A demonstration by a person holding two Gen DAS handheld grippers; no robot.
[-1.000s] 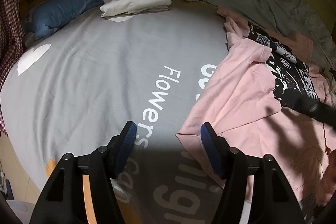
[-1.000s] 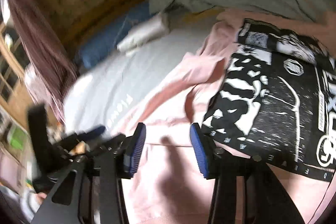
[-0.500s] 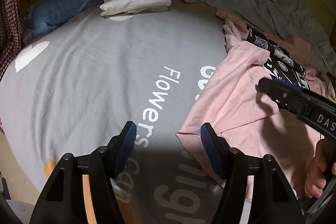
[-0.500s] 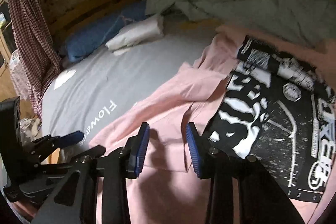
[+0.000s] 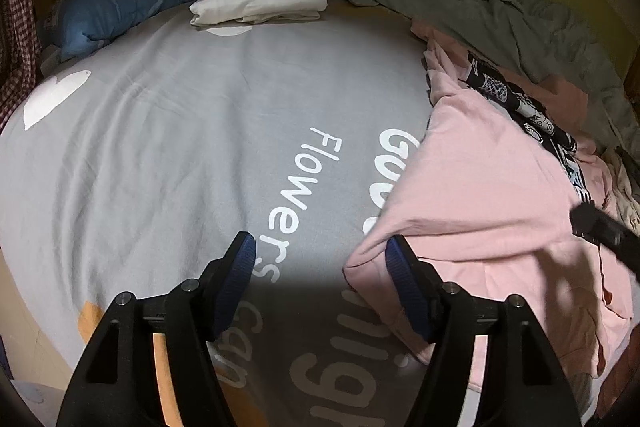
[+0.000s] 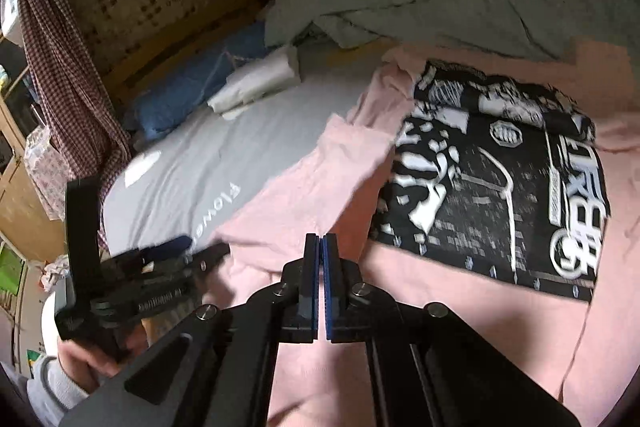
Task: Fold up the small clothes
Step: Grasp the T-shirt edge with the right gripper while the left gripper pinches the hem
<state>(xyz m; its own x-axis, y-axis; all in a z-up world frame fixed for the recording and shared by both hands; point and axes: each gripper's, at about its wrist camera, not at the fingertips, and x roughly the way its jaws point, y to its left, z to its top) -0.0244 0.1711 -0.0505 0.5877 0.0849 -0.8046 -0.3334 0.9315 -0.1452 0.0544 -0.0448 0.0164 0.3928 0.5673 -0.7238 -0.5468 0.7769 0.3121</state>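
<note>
Left wrist view: the left tool (image 5: 320, 263) hangs released over the grey bed sheet (image 5: 168, 147), its right pad at the pink shirt (image 5: 480, 195) corner, the shirt spreading toward 3 o'clock. Right wrist view: the right tool (image 6: 321, 255) is clenched, pads together over the pink shirt, whether pinching fabric I cannot tell; the black printed shirt (image 6: 500, 183) lies at 2 o'clock.

Printed shirt (image 6: 492, 183) lies on pink garment (image 6: 304, 195), right of bedsheet (image 5: 160, 155).
</note>
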